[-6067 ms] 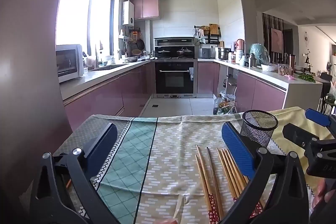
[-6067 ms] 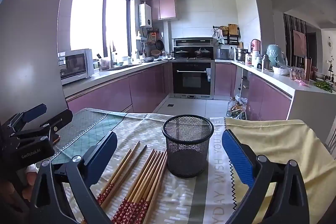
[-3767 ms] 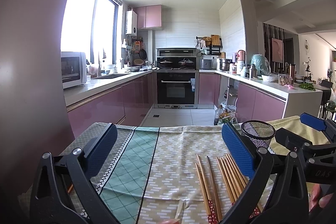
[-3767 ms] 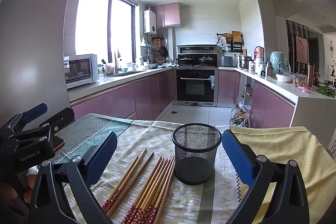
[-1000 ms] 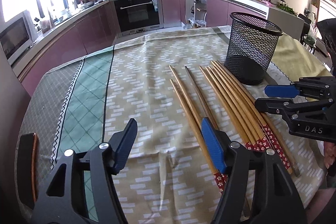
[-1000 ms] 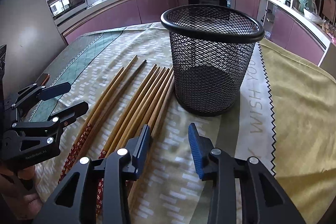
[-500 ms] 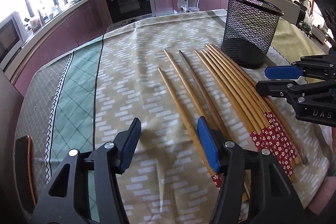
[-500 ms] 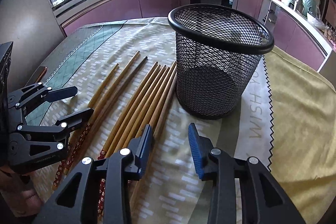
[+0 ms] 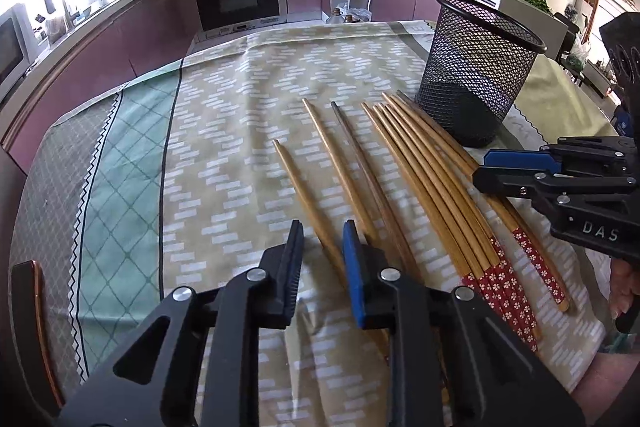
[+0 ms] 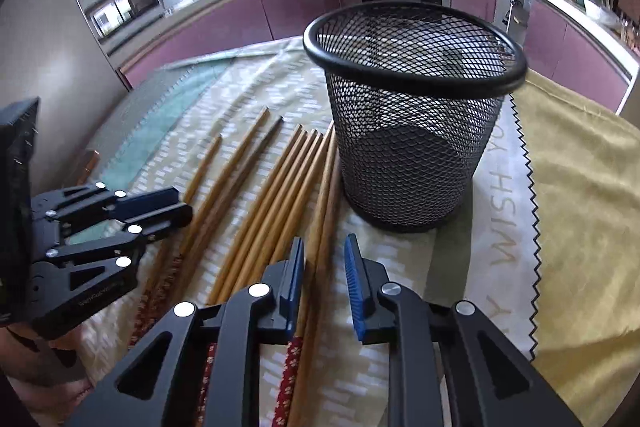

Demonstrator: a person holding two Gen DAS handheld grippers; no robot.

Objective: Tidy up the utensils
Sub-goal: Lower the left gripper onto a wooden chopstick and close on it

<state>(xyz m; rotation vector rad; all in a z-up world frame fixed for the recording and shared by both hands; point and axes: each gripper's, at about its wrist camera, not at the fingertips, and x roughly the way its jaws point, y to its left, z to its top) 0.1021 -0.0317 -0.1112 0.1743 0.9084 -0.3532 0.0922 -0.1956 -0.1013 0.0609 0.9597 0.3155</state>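
Note:
Several wooden chopsticks point(image 9: 420, 179) with red flowered ends lie side by side on the tablecloth, left of an upright, empty black mesh cup point(image 9: 480, 67). My left gripper point(image 9: 322, 259) is low over the leftmost chopstick point(image 9: 304, 191). Its jaws are closing, the stick runs between them, and a gap shows on both sides. My right gripper point(image 10: 324, 267) straddles the rightmost chopsticks point(image 10: 326, 187) beside the mesh cup point(image 10: 412, 131). Its jaws are closing too and do not press on the sticks. Each gripper shows in the other's view: the right gripper point(image 9: 482, 171) and the left gripper point(image 10: 182, 205).
A beige and teal patterned tablecloth point(image 9: 224, 131) covers the table, with a yellow cloth point(image 10: 580, 187) to the right. A dark flat object with a brown rim point(image 9: 28, 307) lies at the left edge. Kitchen counters and an oven stand beyond the far table edge.
Both grippers' jaws have narrowed a lot. The left one has come down over the leftmost chopstick, and the right one has settled over the rightmost chopsticks near the cup.

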